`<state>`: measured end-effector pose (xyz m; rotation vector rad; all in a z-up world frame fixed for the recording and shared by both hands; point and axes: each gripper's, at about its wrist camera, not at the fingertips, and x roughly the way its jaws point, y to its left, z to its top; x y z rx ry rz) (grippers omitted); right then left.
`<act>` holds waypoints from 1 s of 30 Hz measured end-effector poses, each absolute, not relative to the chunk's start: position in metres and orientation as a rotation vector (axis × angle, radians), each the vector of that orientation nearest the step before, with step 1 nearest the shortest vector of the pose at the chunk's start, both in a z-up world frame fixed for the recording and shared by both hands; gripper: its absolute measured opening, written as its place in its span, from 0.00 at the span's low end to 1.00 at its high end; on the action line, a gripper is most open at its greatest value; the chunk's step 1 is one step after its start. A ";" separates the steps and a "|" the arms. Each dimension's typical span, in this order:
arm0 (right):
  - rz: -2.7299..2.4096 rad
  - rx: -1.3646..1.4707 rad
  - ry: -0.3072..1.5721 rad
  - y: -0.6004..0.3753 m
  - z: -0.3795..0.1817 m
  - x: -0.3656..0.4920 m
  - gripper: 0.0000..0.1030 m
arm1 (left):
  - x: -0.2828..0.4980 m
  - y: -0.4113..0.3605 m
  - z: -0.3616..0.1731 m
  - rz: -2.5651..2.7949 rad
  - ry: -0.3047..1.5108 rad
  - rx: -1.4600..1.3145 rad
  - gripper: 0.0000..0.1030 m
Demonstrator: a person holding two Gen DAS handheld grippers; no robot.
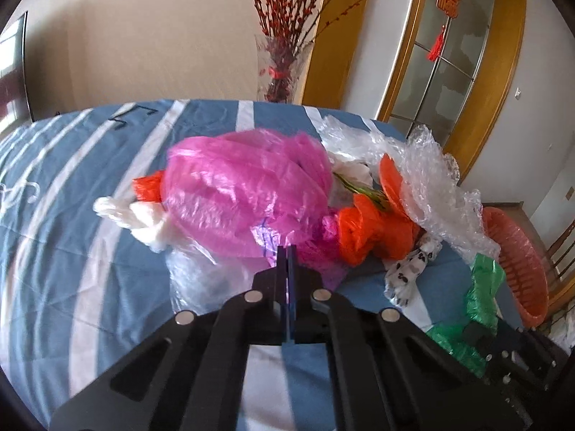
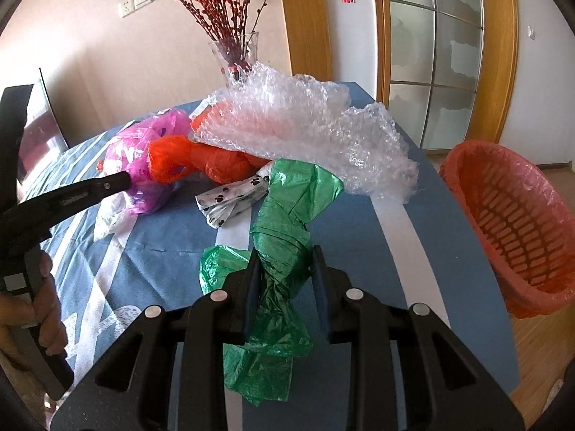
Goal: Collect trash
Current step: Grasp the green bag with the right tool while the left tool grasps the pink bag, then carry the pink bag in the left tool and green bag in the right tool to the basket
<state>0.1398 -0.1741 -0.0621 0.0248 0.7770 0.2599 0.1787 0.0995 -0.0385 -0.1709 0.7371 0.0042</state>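
On the blue striped surface (image 2: 359,237), bubble wrap (image 2: 323,136) tops the trash pile toward its far edge. Our left gripper (image 1: 287,251) has its fingers clamped on the pink bag (image 1: 244,186); our right gripper (image 2: 285,262) grips the green bag (image 2: 287,215). Next, we judge, both go into the lined basket (image 2: 510,222) off the right edge.

The pink bag (image 1: 248,194) covers most of a white bag (image 1: 143,221) and an orange scrap (image 1: 147,188) toward the tablecloth's (image 1: 72,165) left side. Whether any film is pinched between the left gripper's (image 1: 287,251) closed fingers cannot be told. Bubble wrap (image 2: 305,133) veils an orange piece (image 2: 230,122) near the far edge and hides the vase's (image 2: 233,54) base. The orange basket (image 2: 510,222) off the right edge has its bottom hidden. The hand (image 2: 43,305) is cut by the picture's left edge.
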 end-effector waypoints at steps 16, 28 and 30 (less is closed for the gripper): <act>0.255 0.020 0.730 -0.185 -0.046 0.132 0.27 | 0.148 0.113 -0.005 -0.036 0.642 -0.202 0.02; 0.244 0.038 0.690 -0.200 -0.031 0.130 0.27 | 0.134 0.089 0.028 -0.102 0.566 -0.171 0.02; 0.242 0.039 0.689 -0.203 -0.031 0.130 0.27 | 0.134 0.088 0.027 -0.105 0.570 -0.169 0.02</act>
